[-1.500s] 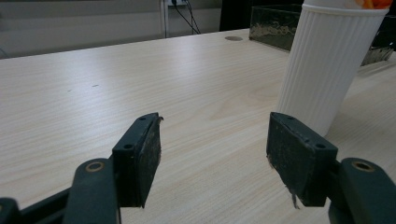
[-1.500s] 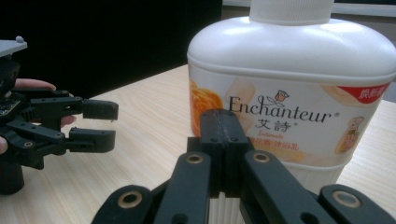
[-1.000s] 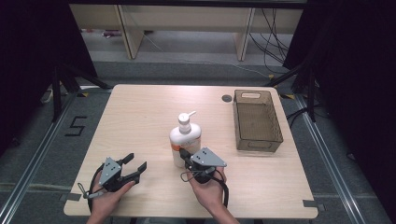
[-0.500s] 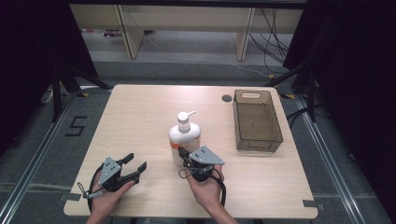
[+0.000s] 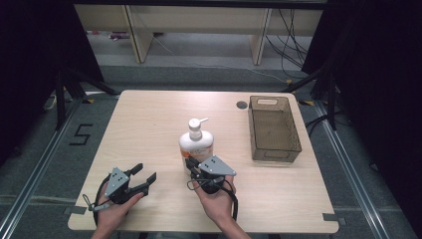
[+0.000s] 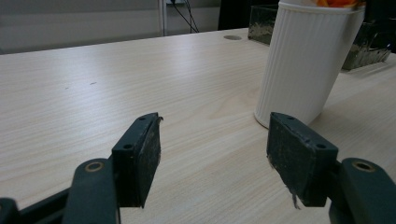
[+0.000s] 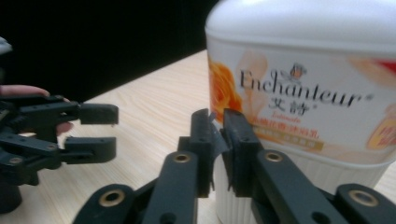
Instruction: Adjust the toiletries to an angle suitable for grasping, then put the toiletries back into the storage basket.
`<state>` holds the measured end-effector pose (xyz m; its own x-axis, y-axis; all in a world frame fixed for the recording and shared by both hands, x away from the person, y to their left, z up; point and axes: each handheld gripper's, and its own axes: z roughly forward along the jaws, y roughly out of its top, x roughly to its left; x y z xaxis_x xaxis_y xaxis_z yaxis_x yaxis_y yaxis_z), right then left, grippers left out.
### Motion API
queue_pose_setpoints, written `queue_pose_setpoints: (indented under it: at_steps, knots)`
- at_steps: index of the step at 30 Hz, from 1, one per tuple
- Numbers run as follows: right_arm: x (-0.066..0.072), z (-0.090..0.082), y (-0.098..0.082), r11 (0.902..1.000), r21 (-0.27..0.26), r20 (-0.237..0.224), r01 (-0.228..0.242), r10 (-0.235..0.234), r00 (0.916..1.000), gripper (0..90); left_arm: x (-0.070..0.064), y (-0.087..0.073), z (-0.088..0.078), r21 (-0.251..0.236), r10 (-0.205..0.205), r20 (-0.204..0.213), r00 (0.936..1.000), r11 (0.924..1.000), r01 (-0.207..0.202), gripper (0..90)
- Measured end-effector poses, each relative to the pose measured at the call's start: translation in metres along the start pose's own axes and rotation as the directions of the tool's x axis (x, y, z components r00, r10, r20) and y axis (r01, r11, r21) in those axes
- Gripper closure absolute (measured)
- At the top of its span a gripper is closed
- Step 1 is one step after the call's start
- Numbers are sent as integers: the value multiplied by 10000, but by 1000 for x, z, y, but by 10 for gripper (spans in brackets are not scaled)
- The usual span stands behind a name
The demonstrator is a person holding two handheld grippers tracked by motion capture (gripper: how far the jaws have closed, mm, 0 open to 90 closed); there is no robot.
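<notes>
The upright lotion bottle (image 5: 196, 145) stands just ahead of the right tongs (image 5: 191, 164), barely parted, just been opening, nothing between; left tongs (image 5: 144, 174) spread, farther off

From the left gripper view I lose the top of the lotion bottle (image 6: 303, 60): the upper edge cuts it off just above an orange sliver, so its pump is out of frame there. The brown bin (image 6: 369, 44) is mostly hidden behind the bottle. In the right gripper view the bottle runs off the top and right edges, and its small label print under the brand name is too blurred for me to read. My right gripper (image 7: 218, 140) covers the bottle's lower left, and I cannot tell whether its tips touch the bottle. In the high view, my forearms are cut by the bottom edge.
</notes>
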<state>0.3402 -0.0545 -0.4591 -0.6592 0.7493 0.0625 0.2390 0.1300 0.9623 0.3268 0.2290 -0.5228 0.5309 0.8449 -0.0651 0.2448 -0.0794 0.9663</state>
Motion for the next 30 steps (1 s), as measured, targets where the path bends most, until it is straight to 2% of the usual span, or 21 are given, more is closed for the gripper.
queue_pose_setpoints:
  at_steps: [1,2,3,5,6,12,14,15,16,17,18,23,25,26,30]
  knots:
    - [2,-3,2,9999,-120,-34,-33,32,10000,787,0,0,0,0,0,0,10000,10000,0,344]
    - [2,-7,4,9993,-262,152,255,-251,9996,772,0,0,1,-93,3,4,10000,10000,-3,342]
    - [4,-10,6,9989,-461,-46,77,-79,10000,755,0,0,1,-69,9,-26,10000,10000,-9,342]
    - [5,-14,8,9982,-603,-3,19,-19,10000,734,0,0,0,21,35,-100,9999,10000,-35,342]
    - [4,-21,11,9960,-891,199,50,-32,9998,695,0,0,0,28,-7,-166,9999,10000,7,341]
    - [0,-35,18,9913,-1301,900,-204,323,9954,590,0,0,2,-114,-159,-224,9996,9998,156,341]
    - [-5,-39,18,9899,-1409,1313,-121,308,9909,558,-1,0,2,-59,-253,-359,9990,9997,251,342]
    - [-5,-39,18,9885,-1476,1247,-327,514,9909,544,-2,0,2,-98,-176,-399,9990,9998,172,342]
    - [-7,-40,18,9880,-1523,1406,-241,458,9890,534,-2,0,2,-98,-176,-399,9990,9998,172,342]
    - [-7,-41,18,9872,-1541,1347,-406,617,9890,526,-2,0,3,-120,-179,-439,9989,9998,174,342]
    - [-7,-42,18,9867,-1568,1480,-421,656,9868,518,-2,0,2,-133,-196,-459,9988,9997,190,342]
    - [-5,-42,19,9836,-1724,1374,-538,781,9874,486,-2,0,2,-181,-287,-496,9984,9994,278,343]
    - [-5,-42,20,9837,-1769,1370,-311,559,9890,454,-2,0,2,-242,-331,-510,9982,9992,319,344]
    - [-5,-41,20,9837,-1762,1394,-346,597,9884,437,-1,0,3,-376,-360,-458,9983,9987,343,344]
    - [-7,-40,21,9841,-1751,1538,-311,585,9864,408,-1,0,2,-252,-439,-566,9974,9988,425,343]
